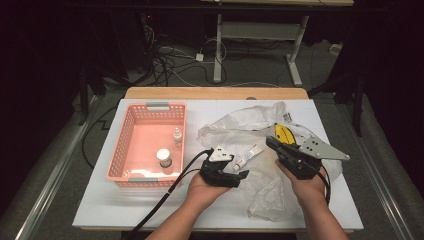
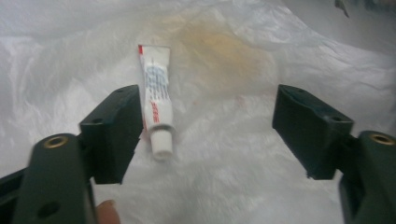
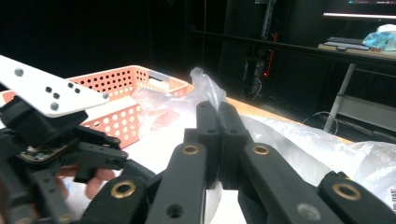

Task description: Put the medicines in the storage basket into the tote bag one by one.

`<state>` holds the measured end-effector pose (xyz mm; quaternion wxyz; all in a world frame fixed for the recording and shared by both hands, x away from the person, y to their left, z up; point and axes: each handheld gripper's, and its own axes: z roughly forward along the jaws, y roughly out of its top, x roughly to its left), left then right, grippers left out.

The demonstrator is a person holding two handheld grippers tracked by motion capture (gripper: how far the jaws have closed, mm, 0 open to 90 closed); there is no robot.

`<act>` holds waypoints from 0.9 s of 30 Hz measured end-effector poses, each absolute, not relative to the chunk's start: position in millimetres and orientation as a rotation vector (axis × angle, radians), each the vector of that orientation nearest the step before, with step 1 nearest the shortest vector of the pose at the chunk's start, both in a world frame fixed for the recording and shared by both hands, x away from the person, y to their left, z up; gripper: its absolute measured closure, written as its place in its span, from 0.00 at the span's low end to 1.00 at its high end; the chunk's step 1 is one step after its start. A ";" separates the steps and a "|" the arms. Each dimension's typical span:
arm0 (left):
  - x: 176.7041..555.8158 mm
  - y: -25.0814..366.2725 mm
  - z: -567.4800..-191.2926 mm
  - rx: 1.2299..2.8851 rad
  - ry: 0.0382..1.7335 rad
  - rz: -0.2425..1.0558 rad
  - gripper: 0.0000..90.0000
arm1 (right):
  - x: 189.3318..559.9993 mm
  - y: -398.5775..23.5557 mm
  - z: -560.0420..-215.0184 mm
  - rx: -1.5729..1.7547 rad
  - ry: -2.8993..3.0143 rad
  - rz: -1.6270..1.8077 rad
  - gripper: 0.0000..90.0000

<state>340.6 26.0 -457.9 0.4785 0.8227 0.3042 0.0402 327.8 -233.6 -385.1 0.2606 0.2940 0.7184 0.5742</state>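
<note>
Left fingers [image 2: 201, 135] released around tube [image 2: 157, 102] on bag [image 2: 233, 60]; right fingers [image 3: 218, 140] clenched.

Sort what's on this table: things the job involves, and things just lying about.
In the job:
- small white tube, lying between the open left gripper's jaws
- plastic bag, pinched by the shut right gripper
- pink basket

Lying about:
- two small bottles already in the basket
- yellow item in the bag

The tube [image 2: 156, 105] is white with blue print, red lettering and a white cap. The bag [image 1: 250, 122] is translucent white with a yellow patch. The basket [image 1: 131, 125] is salmon pink with grey handles. Both grippers' jaws are black.
</note>
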 end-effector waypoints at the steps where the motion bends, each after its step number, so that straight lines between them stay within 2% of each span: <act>1: 338.0 27.7 -457.7 2.009 0.749 0.102 0.21 | 327.6 -233.6 -384.9 0.797 1.945 1.556 1.00; 8: 324.1 42.5 -452.7 2.014 0.760 0.092 0.00 | 325.6 -231.5 -385.3 0.795 1.954 1.551 1.00; 27: 296.5 89.2 -423.9 2.011 0.753 0.132 0.00 | 324.8 -234.9 -384.4 0.804 1.945 1.551 1.00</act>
